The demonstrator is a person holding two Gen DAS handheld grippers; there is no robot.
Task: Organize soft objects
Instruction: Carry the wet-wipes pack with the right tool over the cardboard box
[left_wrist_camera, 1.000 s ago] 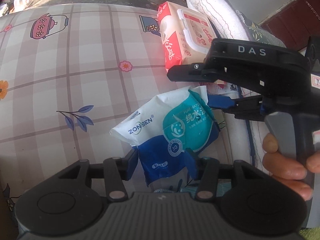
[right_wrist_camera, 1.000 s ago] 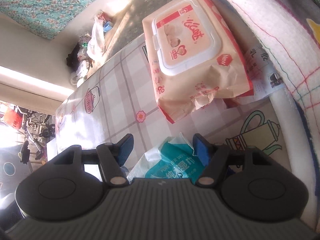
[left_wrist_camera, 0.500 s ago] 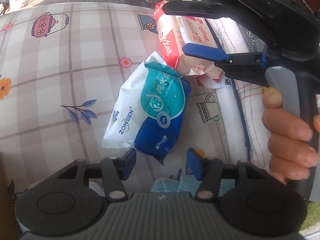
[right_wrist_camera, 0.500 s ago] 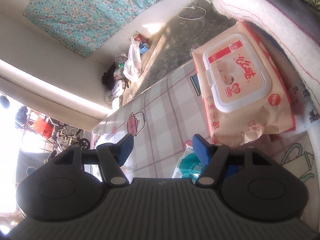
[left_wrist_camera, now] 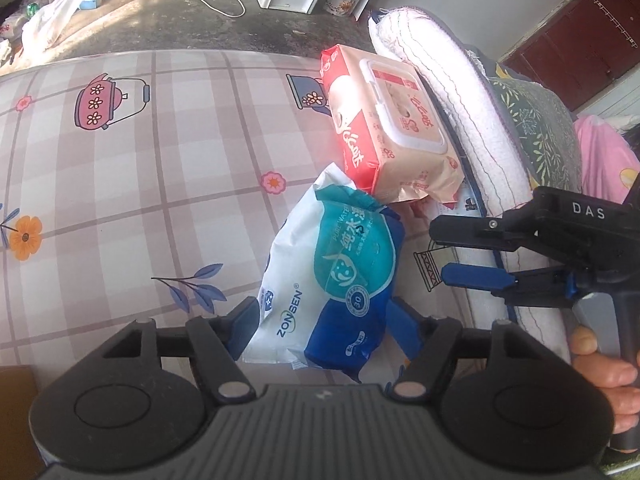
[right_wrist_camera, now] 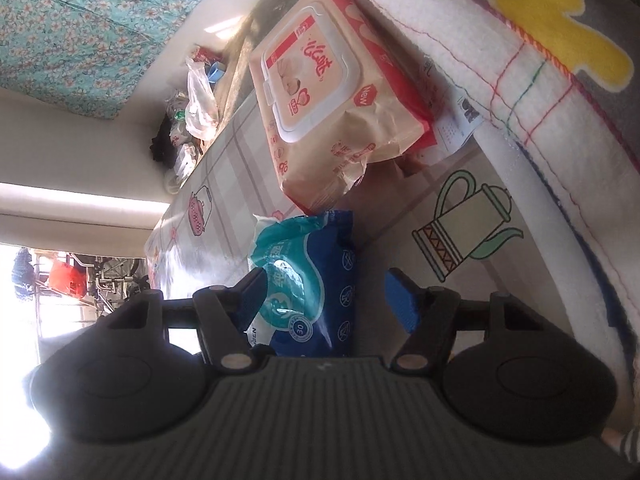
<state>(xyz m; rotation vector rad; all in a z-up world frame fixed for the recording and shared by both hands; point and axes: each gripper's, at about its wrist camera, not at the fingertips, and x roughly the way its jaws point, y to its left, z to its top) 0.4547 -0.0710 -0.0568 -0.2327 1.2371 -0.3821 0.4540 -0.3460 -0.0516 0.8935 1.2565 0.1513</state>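
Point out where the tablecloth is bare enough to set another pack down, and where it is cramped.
Free: the checked tablecloth left of the blue-and-white wipes pack, out to the pink teapot print. A smaller strip by the green jug print, against the white quilt roll. Crowded: the blue-and-white pack meeting the red-and-beige wipes pack, with both hand-held grippers nearby.

Blue-white wipes pack (left_wrist_camera: 332,280) lies flat, touching the pink pack (left_wrist_camera: 394,136) (lidded).

Checked tablecloth surface (left_wrist_camera: 120,184) w/ blue wipes pack (left_wrist_camera: 340,276), pink wipes pack (left_wrist_camera: 384,128), touching.
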